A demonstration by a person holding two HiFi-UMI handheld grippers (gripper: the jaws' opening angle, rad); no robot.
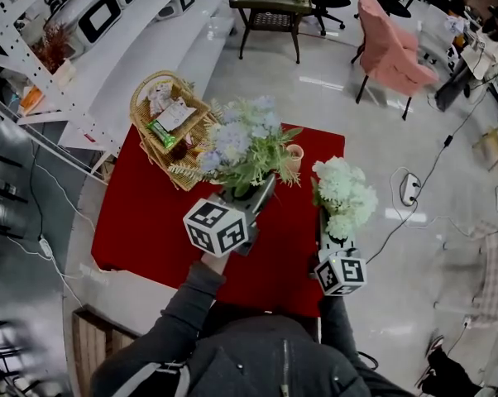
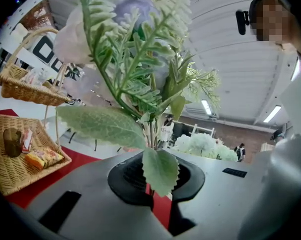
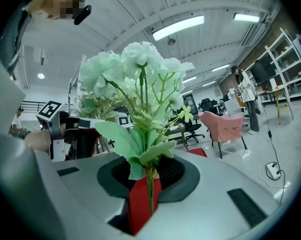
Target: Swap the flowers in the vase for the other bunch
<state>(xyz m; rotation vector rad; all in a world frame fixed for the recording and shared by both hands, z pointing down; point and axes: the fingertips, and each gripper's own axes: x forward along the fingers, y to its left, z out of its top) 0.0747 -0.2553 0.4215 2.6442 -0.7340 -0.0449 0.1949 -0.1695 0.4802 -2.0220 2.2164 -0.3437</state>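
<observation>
Our left gripper (image 2: 153,184) pinches the lilac bunch (image 1: 237,143), our right gripper (image 3: 148,184) the white bunch (image 1: 344,193), above the red cloth (image 1: 141,213) with its wicker basket (image 1: 154,98); a pink chair (image 1: 390,52) stands beyond.

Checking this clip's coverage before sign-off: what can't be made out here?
- Vase: head view shows only a small pinkish cup, partly behind the purple bunch; whether it's the vase is unclear.
- Stem ends: hidden below the left gripper and right gripper, every view.
- Packets in the basket: print too small.
</observation>
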